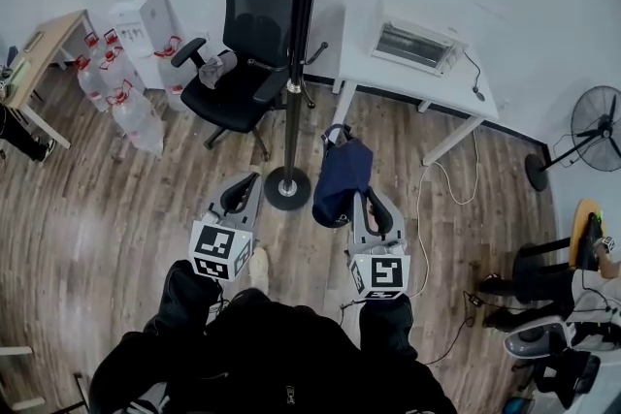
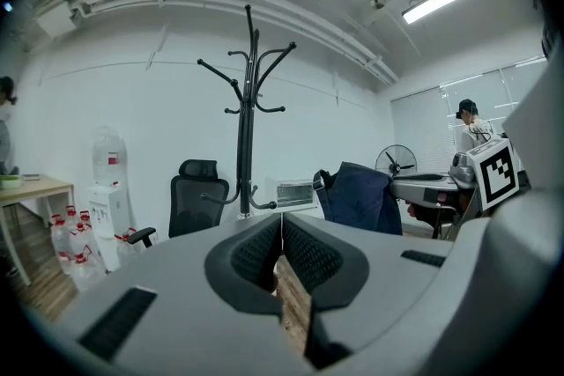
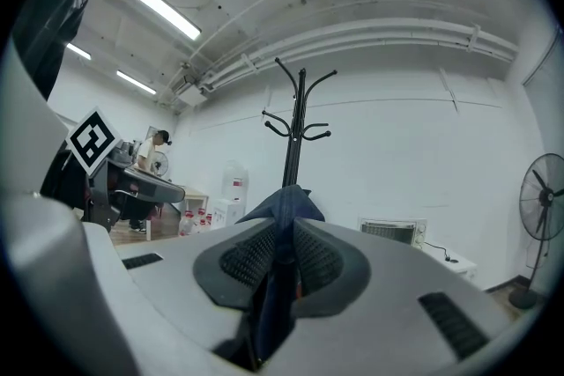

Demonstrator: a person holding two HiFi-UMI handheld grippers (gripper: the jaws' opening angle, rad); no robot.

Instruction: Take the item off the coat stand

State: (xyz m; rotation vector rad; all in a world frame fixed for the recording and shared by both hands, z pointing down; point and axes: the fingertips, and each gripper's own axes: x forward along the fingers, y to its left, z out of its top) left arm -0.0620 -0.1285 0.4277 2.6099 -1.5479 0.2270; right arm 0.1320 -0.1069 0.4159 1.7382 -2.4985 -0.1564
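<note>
The black coat stand (image 1: 299,44) rises from its round base on the wood floor, and its hooks are bare. A navy blue bag (image 1: 342,184) hangs off the stand, just right of the base. My right gripper (image 1: 373,208) is shut on the bag, and in the right gripper view the blue cloth (image 3: 286,207) is pinched between the pads with the stand (image 3: 298,128) behind it. My left gripper (image 1: 241,194) hovers left of the base. It is shut with nothing in it (image 2: 280,233). The left gripper view shows the bag (image 2: 357,198) to the right of the stand (image 2: 247,128).
A black office chair (image 1: 243,44) stands behind the stand. A water dispenser (image 1: 141,10) and several bottles (image 1: 121,92) sit at the left, near a wooden desk (image 1: 44,48). At the right are a white table (image 1: 388,78) with a heater (image 1: 417,46), a fan (image 1: 592,131) and a seated person (image 1: 563,286).
</note>
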